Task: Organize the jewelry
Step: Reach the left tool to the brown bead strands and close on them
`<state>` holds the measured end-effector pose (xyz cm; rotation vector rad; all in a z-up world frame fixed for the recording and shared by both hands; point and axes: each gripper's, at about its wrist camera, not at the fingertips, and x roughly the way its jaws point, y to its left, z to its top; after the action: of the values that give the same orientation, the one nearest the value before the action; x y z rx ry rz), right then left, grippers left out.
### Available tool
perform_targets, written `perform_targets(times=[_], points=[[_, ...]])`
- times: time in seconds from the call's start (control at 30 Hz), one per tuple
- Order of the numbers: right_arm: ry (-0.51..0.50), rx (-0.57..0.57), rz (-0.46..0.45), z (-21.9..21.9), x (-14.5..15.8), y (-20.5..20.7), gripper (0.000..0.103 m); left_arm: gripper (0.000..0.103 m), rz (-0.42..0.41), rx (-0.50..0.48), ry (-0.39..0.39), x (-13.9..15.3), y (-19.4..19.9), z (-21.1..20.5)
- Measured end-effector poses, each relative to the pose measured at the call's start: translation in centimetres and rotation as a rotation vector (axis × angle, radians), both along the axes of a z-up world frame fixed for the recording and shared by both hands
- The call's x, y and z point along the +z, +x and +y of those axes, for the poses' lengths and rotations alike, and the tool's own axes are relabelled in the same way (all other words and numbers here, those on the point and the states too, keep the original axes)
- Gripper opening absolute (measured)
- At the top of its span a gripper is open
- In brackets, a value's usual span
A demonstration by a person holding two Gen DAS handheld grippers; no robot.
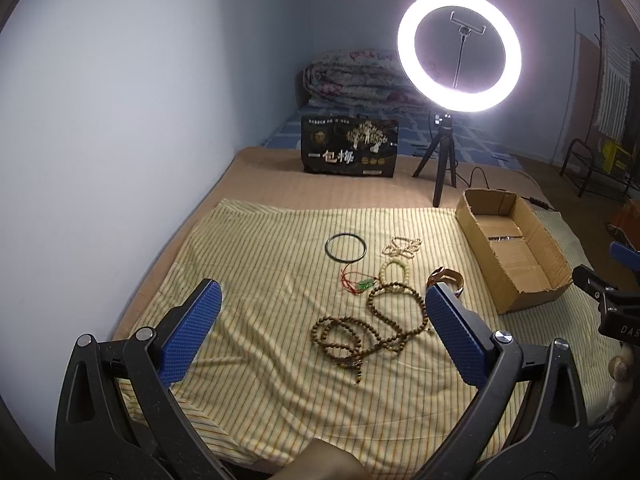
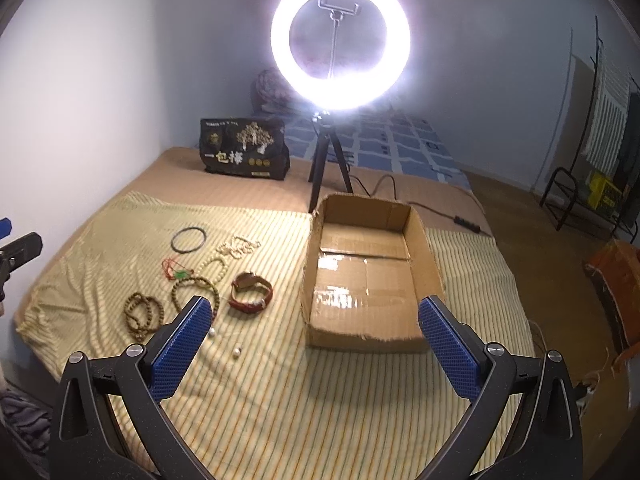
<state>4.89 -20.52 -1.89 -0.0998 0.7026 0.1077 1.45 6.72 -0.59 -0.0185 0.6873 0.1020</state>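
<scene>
the left tongs (image 1: 322, 310) are held above the striped cloth (image 1: 248, 264) with their blue pads (image 1: 192, 332) spread wide apart and nothing between them. the right tongs (image 2: 316, 322) are likewise spread apart and empty, held over the cloth with the near wall of the cardboard box (image 2: 362, 338) between the pads.

the cloth lies on a bed. the jewelry is grouped on it to the left of the box, apart from it:
- black bangle (image 1: 345, 247), lying flat, farthest from the cameras.
- pale bead strand (image 1: 402, 245), bunched, just right of the bangle.
- red cord with a green pendant (image 1: 362, 283), near the bangle's front side.
- cream bead bracelet (image 1: 395, 271), touching the long brown bead string (image 1: 374, 326), which lies in loose coils nearest the left tongs.
- brown watch (image 2: 251, 292), nearest the box.
- two small pale beads (image 2: 237, 351), possibly pearls, loose on the cloth in front of the watch.

the box is open at the top; its taped floor is bare.

behind the cloth stand a lit ring light (image 2: 340, 40) on a small tripod (image 2: 326, 168) and a black printed bag (image 2: 244, 148).
</scene>
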Motion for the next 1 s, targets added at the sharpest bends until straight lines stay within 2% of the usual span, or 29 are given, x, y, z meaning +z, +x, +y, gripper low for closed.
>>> perform_targets(times=[0.17, 0.27, 0.4, 0.53, 0.67, 0.77, 1.0], points=[[0.006, 0.05, 0.009, 0.6, -1.1, 1.1, 0.103, 0.103, 0.038, 0.003, 0.015, -1.0, 1.1, 2.2], [0.001, 0.086, 0.038, 1.3, -1.7, 1.6, 0.103, 0.103, 0.068, -0.009, -0.026, -2.0, 1.7, 3.5], [0.014, 0.132, 0.117, 2.2, -3.2, 2.5, 0.102, 0.103, 0.15, -0.045, -0.074, -4.1, 2.7, 3.6], [-0.013, 0.185, 0.17, 3.0, -5.0, 2.9, 0.102, 0.088, 0.241, -0.087, -0.119, -6.3, 3.8, 3.0], [-0.014, 0.248, 0.238, 3.5, -7.1, 3.0, 0.092, 0.079, 0.32, -0.095, -0.161, -8.7, 4.8, 2.7], [0.004, 0.276, 0.286, 3.7, -8.6, 3.3, 0.087, 0.078, 0.369, -0.098, -0.201, -10.2, 5.6, 2.6], [0.048, 0.325, 0.362, 4.0, -11.1, 3.8, 0.086, 0.076, 0.455, -0.08, -0.286, -13.1, 7.2, 2.8]])
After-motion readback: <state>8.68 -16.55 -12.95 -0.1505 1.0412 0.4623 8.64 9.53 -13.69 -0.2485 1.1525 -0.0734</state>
